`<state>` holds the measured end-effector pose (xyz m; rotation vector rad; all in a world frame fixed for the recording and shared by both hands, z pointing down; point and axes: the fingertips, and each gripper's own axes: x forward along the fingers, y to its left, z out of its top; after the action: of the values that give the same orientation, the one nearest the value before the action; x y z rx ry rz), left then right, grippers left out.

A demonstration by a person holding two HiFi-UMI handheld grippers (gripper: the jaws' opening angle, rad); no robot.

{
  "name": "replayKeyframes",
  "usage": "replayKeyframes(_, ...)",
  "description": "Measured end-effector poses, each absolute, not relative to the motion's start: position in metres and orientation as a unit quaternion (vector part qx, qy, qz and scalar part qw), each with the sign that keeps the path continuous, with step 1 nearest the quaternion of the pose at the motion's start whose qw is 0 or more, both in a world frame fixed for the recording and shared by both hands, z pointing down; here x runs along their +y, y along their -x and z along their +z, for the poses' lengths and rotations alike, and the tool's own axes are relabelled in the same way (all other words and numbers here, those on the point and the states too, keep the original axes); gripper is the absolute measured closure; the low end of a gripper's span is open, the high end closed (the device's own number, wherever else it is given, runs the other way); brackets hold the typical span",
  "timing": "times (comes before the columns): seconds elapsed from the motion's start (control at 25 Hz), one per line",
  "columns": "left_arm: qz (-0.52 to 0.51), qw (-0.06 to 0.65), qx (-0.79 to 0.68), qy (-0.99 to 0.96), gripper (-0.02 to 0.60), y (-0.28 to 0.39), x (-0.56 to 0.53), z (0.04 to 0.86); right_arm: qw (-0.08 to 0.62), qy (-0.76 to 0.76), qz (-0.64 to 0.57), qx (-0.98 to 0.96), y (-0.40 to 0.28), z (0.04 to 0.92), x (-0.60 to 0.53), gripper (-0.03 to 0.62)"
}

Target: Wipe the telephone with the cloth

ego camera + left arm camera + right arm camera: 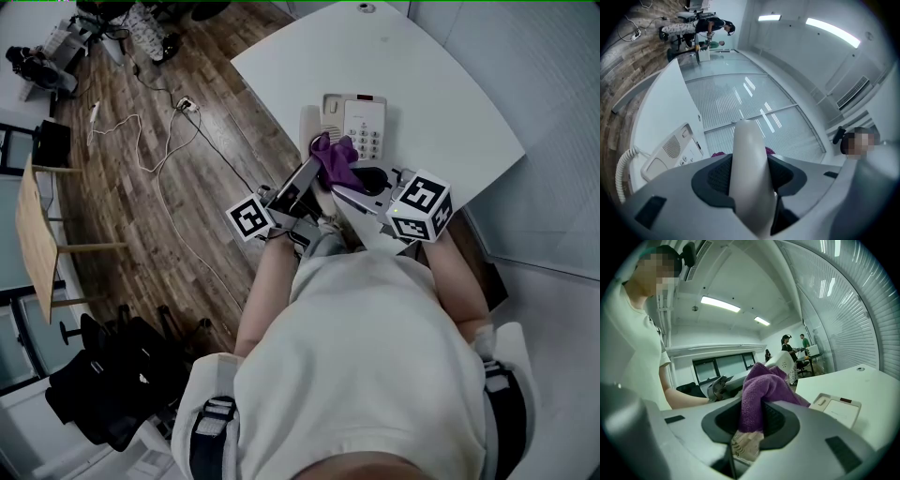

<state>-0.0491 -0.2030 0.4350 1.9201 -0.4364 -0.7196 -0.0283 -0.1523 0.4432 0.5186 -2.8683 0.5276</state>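
Here the left tongs (749,183) clench the rigid, smooth, probably slippery handset (746,143) mid-shaft, just in front of the telephone base (362,118) on the table (450,103); the right tongs (752,422) pinch the soft, limp purple cloth (765,389) beside it.

Left gripper (298,187): clamped on handset (749,178), pads pressed to both its sides, jaws set wide. Rolled onto its side, nose tipped slightly up. Right gripper (349,195): clamped on cloth (759,394), fold pinched between pads. Tips of both close together, angled inward toward each other. Left forearm (267,281) and right forearm (457,272) bare, reaching forward from torso, elbows bent.
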Motion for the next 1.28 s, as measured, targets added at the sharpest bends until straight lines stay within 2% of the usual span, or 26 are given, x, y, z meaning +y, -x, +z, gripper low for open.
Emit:
replayKeyframes(0.76,-0.318,0.484,-0.206,-0.789,0.359,0.062,-0.227,0.431,0.112,-0.158,0.181,-0.964,0.026,0.461,-0.137,0.497)
replayKeyframes(1.28,-0.267,0.475,-0.258,-0.798,0.359,0.058,-0.254,0.445,0.147,-0.200,0.176,-0.953,0.011,0.478,-0.143,0.496)
